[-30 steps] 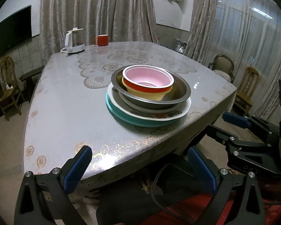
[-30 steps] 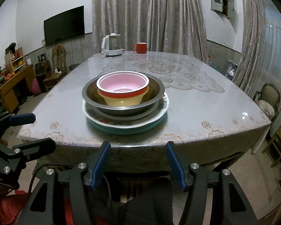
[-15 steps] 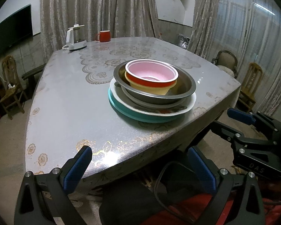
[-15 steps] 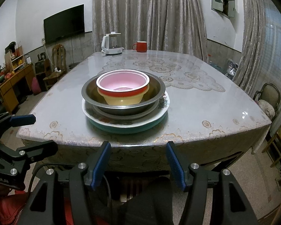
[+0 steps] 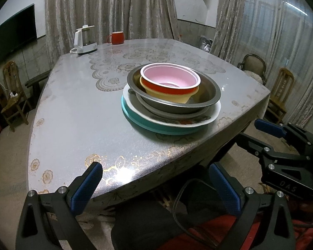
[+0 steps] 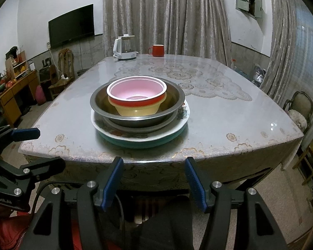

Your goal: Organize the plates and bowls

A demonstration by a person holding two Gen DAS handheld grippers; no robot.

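**Stacked dishes at near end of table; both grippers clear and empty**

All the dishes stand in one nested stack on the table point(image 6: 229, 112), toward its near edge. From the bottom up: a teal plate point(image 6: 144, 143), a white floral plate point(image 6: 183, 112) resting on it, a shallow steel dish point(image 6: 135, 127), a large steel bowl point(image 6: 135, 119), a yellow bowl point(image 6: 135, 109) inside that, and a red bowl with a pink interior point(image 6: 135, 90) seated in the yellow one. In the left wrist view the same stack lies right of centre, with the teal plate point(image 5: 148, 126) showing along its near-left side and the red bowl point(image 5: 170, 79) on top.

The right gripper point(image 6: 152, 181) is held off the near edge of the table, below the tabletop, facing the stack. Its jaws stand apart with nothing between them. It touches no dish.

The left gripper point(image 5: 156, 184) is held off the near-left corner of the table. Its jaws stand wide apart and empty, and it is well apart from the stack. The right gripper point(image 5: 281, 145) appears at the right of the left wrist view; the left gripper point(image 6: 20, 150) appears at the left of the right wrist view.

At the far end of the table stand a white kettle point(image 6: 125, 48) and a red mug point(image 6: 157, 50), side by side and apart from each other. A dark screen point(image 6: 72, 25) hangs on the far-left wall.
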